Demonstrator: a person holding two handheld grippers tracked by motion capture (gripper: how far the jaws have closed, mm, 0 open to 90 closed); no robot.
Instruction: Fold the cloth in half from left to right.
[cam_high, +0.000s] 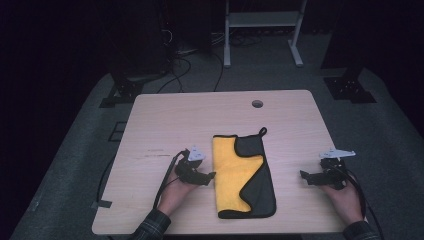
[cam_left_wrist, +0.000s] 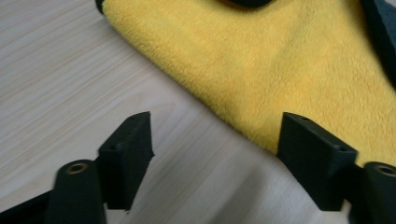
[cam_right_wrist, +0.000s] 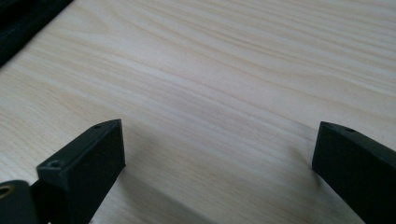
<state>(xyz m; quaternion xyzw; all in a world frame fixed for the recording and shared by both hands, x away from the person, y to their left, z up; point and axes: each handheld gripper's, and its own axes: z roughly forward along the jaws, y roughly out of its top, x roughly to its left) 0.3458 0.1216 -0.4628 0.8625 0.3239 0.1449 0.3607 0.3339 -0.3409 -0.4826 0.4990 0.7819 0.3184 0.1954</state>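
Scene: a pale wooden bench seen from above in a dark room, with a person's two forearms coming in from the near edge.
Cloth: a yellow cloth with a black backing and black trim lies folded lengthwise near the middle of the bench, closer to the near edge. The yellow side faces up on the left; a black flap is turned over along the right side. A small black hanging loop sticks out at its far right corner.
Left gripper: the left gripper rests low over the bench just beside the cloth's left edge, pointing toward it. In the left gripper view its jaws stand wide apart with bare wood between them; the right jaw sits at the yellow edge, and I cannot tell if it touches. Nothing is held.
Right gripper: the right gripper sits to the right of the cloth, well apart from it, pointing left. In the right gripper view its jaws are spread wide over bare wood, holding nothing.
Bench detail: a small round hole near the far edge.
Hands: each hand wraps the back of its gripper; plaid sleeve cuffs show at the near edge.
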